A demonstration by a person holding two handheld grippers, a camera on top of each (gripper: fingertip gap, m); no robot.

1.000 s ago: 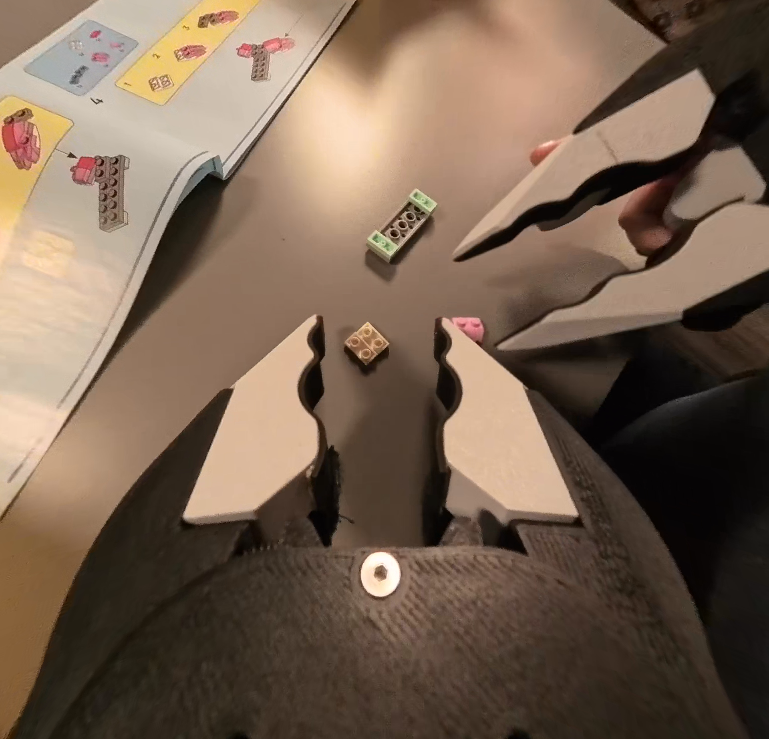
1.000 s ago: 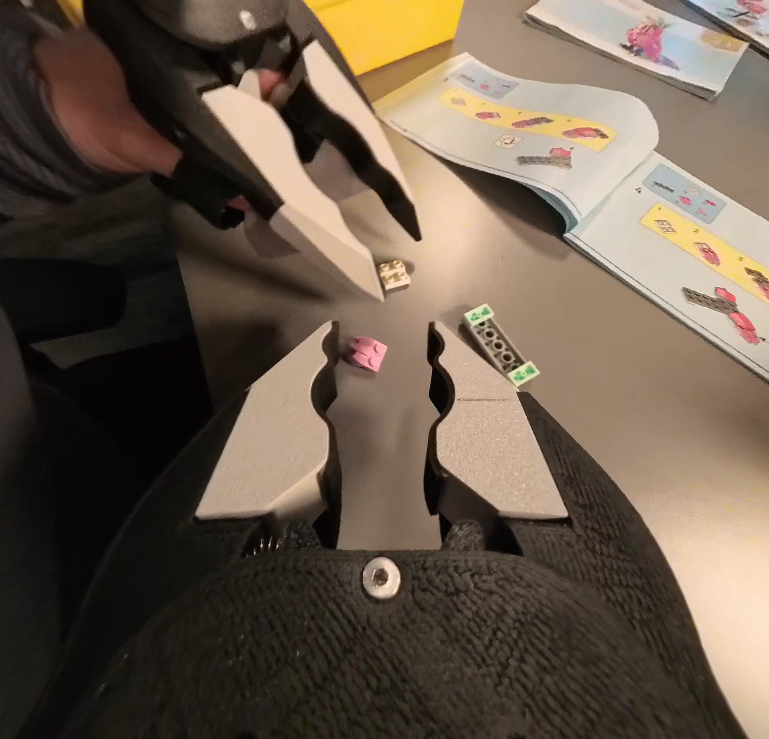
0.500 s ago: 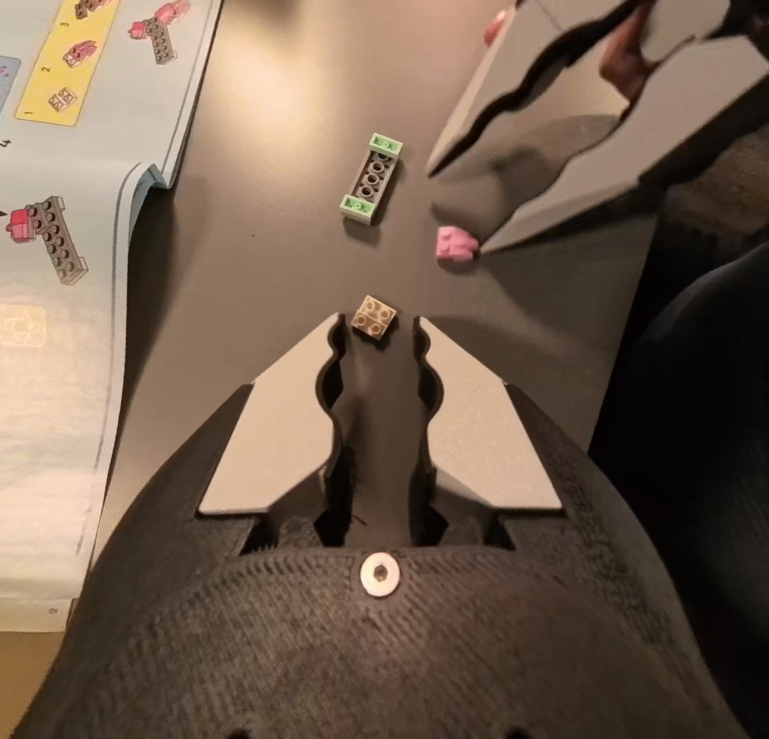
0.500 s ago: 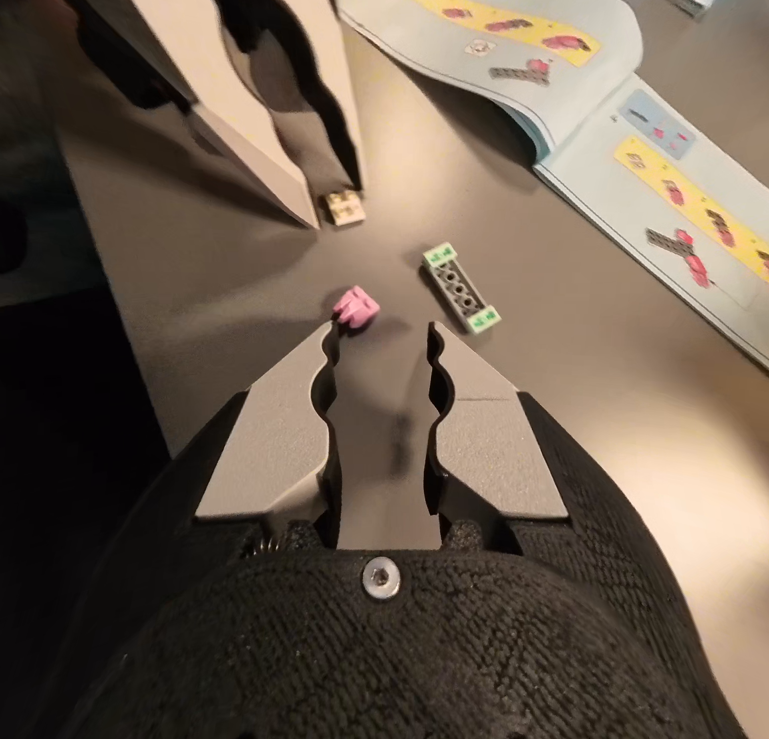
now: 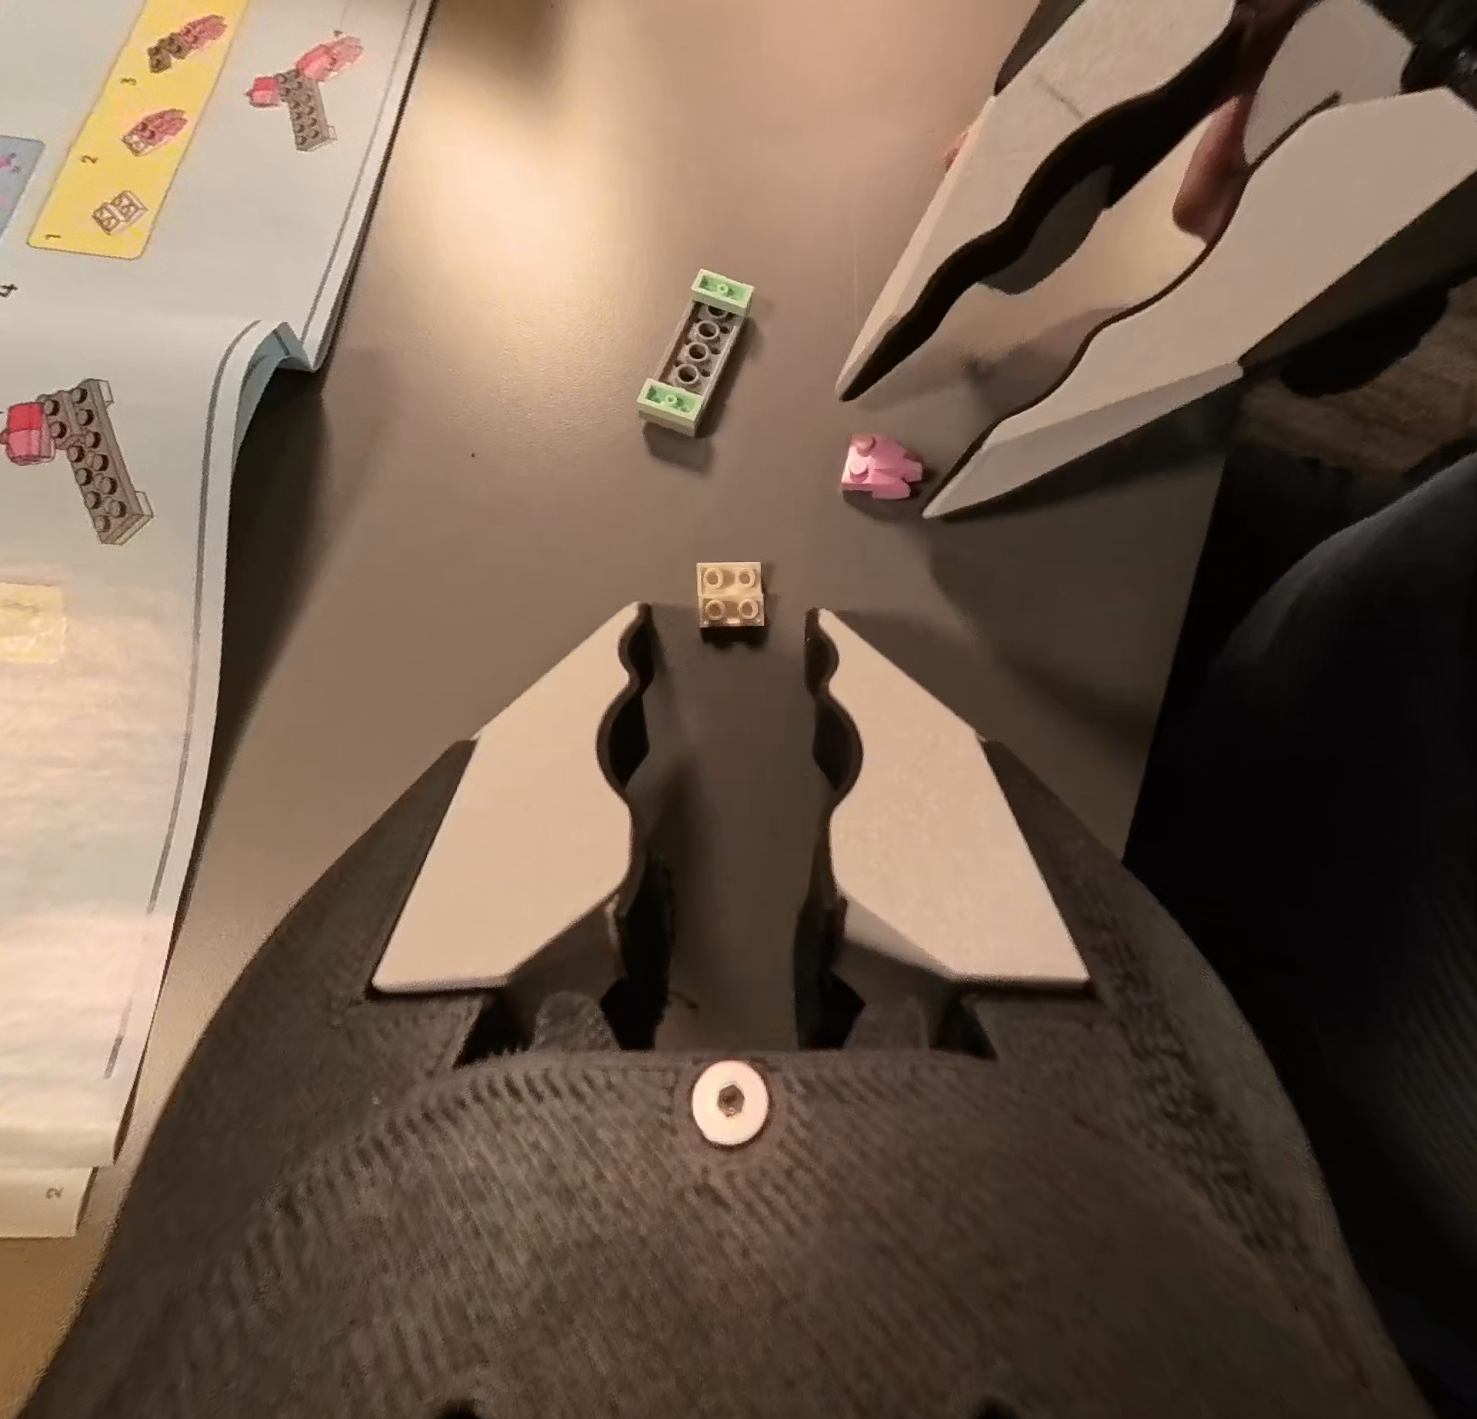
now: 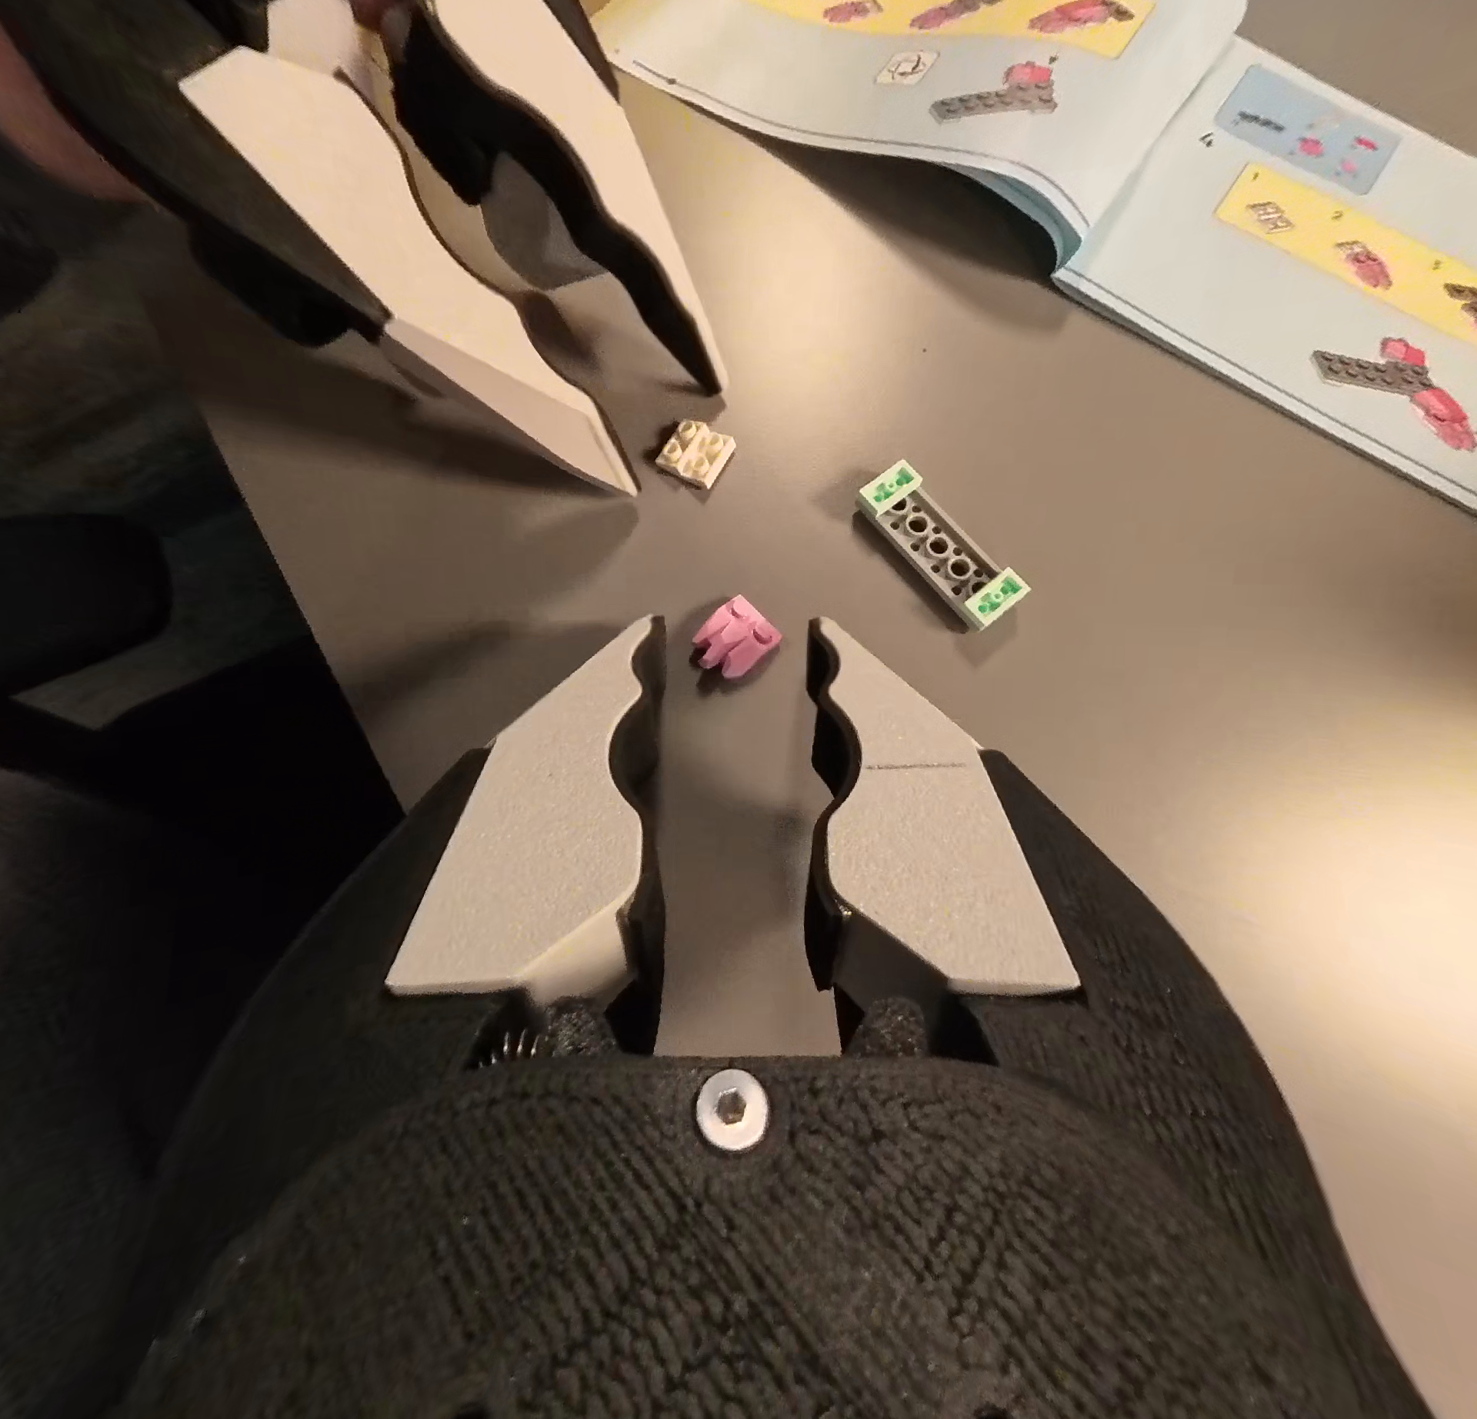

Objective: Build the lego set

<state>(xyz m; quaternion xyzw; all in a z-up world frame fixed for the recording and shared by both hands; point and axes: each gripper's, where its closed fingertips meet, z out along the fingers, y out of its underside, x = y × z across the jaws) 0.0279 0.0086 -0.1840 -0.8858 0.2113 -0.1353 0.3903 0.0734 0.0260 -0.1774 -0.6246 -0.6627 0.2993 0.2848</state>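
Observation:
A small tan brick [image 5: 730, 595] lies on the dark table just ahead of my left gripper [image 5: 727, 621], between its open fingertips; the pads do not touch it. It also shows in the right wrist view [image 6: 695, 454]. A small pink piece [image 6: 735, 636] lies between the open fingertips of my right gripper [image 6: 735, 637], with gaps on both sides. It also shows in the left wrist view [image 5: 879, 466] beside the right gripper's lower finger [image 5: 1039, 454]. A grey brick with green ends [image 5: 697, 350] lies beyond both; it also shows in the right wrist view [image 6: 943, 542].
An open light-blue instruction booklet [image 5: 120, 342] lies at the left; it also shows at the upper right of the right wrist view [image 6: 1199, 142]. The table's edge [image 5: 1183, 581] runs close on the right, with dark cloth beyond it. The left gripper's tips are roughly 6 centimeters from the right gripper's.
My left gripper narrowed, then widened a little, and lined up on the tan brick. My right gripper narrowed and moved so the pink piece now lies between its tips.

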